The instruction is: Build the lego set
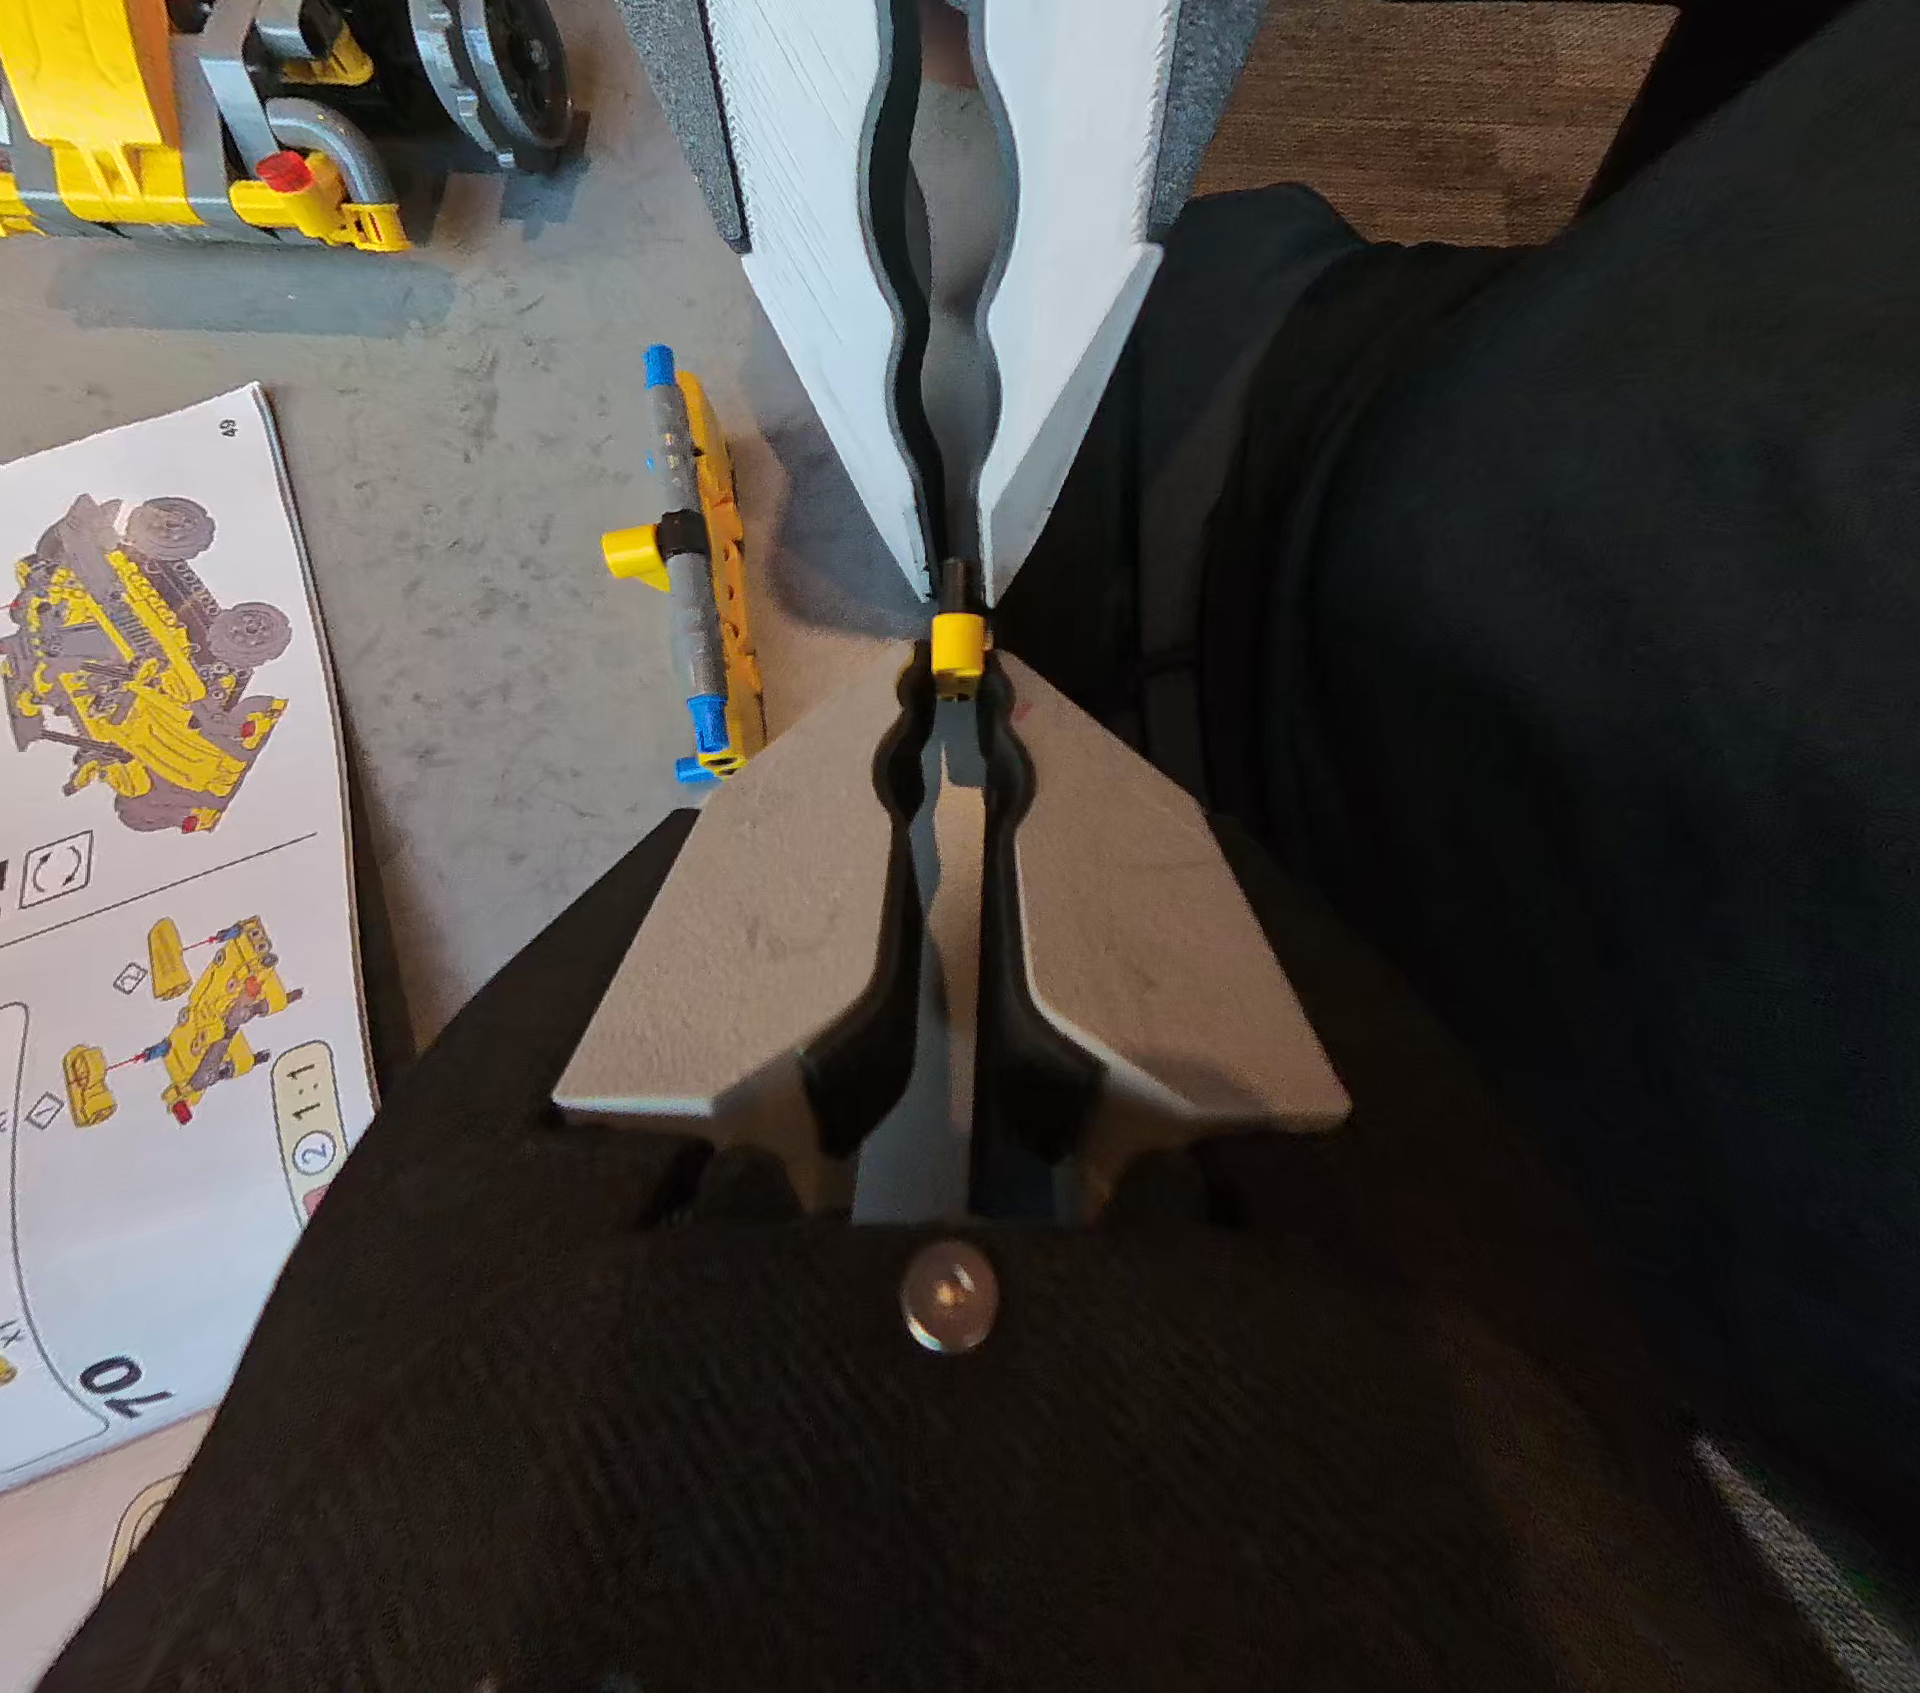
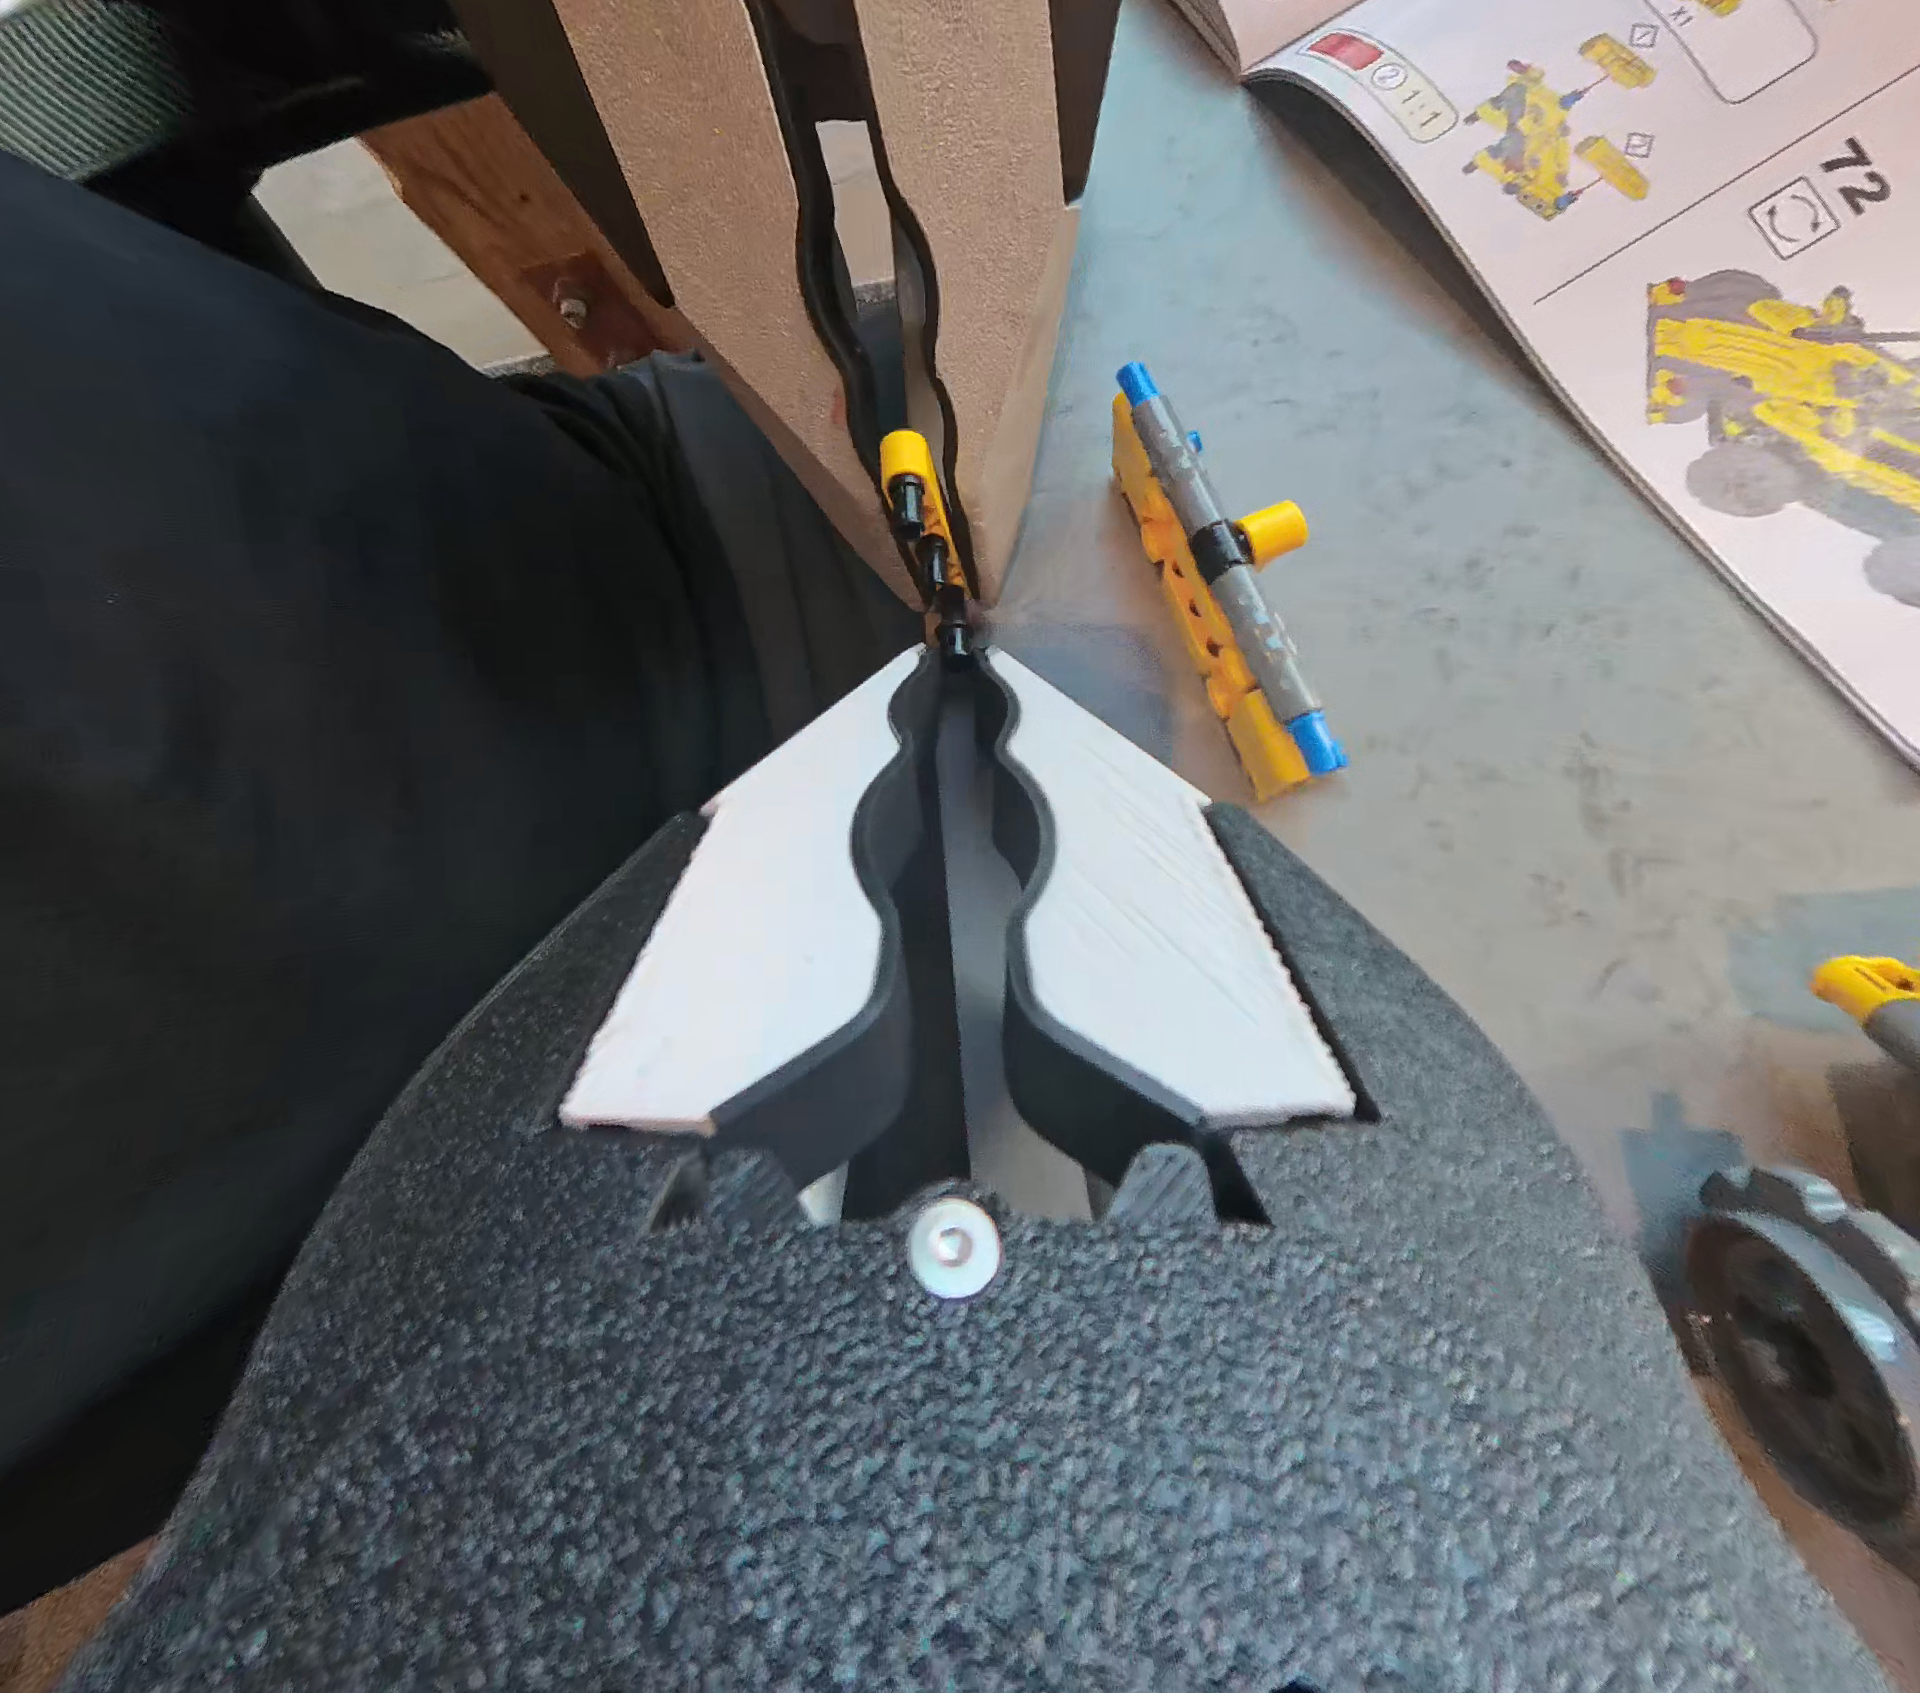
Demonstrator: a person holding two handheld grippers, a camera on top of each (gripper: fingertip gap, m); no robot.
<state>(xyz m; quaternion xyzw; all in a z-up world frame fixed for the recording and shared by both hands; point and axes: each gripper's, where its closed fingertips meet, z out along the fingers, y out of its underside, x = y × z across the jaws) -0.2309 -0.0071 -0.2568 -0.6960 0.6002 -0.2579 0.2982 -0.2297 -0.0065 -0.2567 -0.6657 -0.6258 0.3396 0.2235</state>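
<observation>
My left gripper [image 1: 954, 672], with tan fingers, is shut on a small yellow building-toy beam [image 1: 956, 644] that has black pins sticking out of its side [image 2: 914, 505]. My right gripper [image 2: 954, 656], with white fingers, faces it tip to tip and is shut on a black pin [image 2: 951, 635] at the beam's end. In the left wrist view the right gripper [image 1: 954, 589] comes in from the top. In the right wrist view the left gripper [image 2: 951, 594] comes in from the top. Both are held just off the grey table's edge [image 1: 468, 500], over a person's dark clothing.
A yellow sub-assembly with a grey axle and blue ends [image 1: 701, 563] [image 2: 1221, 594] lies on the table beside the grippers. An open instruction booklet [image 1: 156, 812] [image 2: 1662, 137] lies farther out. A yellow model vehicle [image 1: 156, 33] with grey-and-black wheels [image 1: 499, 54] [image 2: 1808, 1352] stands beyond. The tips of both grippers are at nearly the same place. Between my right fingertips and the yellow model vehicle [image 1: 156, 33] there is roughly 15 cm.
</observation>
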